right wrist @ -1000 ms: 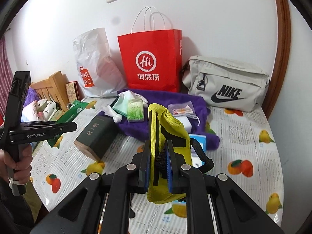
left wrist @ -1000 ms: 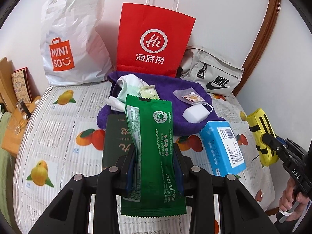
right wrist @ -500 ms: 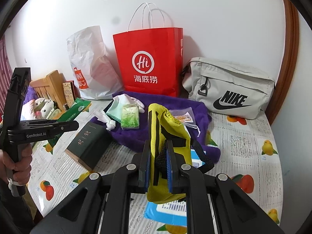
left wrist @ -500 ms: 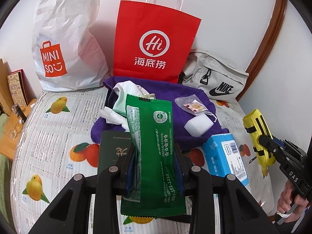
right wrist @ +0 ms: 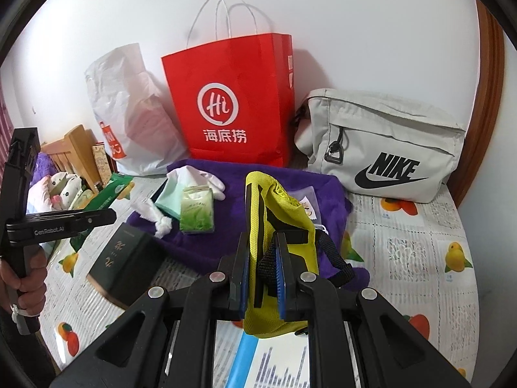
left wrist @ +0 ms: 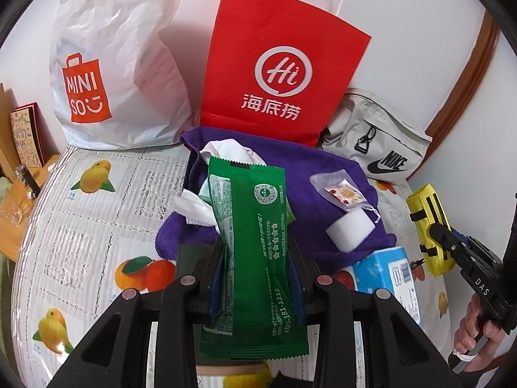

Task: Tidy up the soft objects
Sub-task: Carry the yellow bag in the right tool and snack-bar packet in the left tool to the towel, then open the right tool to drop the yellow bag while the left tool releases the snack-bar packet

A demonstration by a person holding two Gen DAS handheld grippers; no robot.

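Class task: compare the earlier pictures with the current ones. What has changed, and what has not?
Both tools moved toward the red bag and the wall, so the bags loom larger. The left tool stays shut on the green packet, the right tool on the yellow pouch. Nothing was let go; the table items lie unmoved.

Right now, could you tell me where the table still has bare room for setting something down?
Bare tablecloth lies between the purple towel and the Nike bag. More lies below the Miniso bag, beside the towel. The towel itself is crowded.
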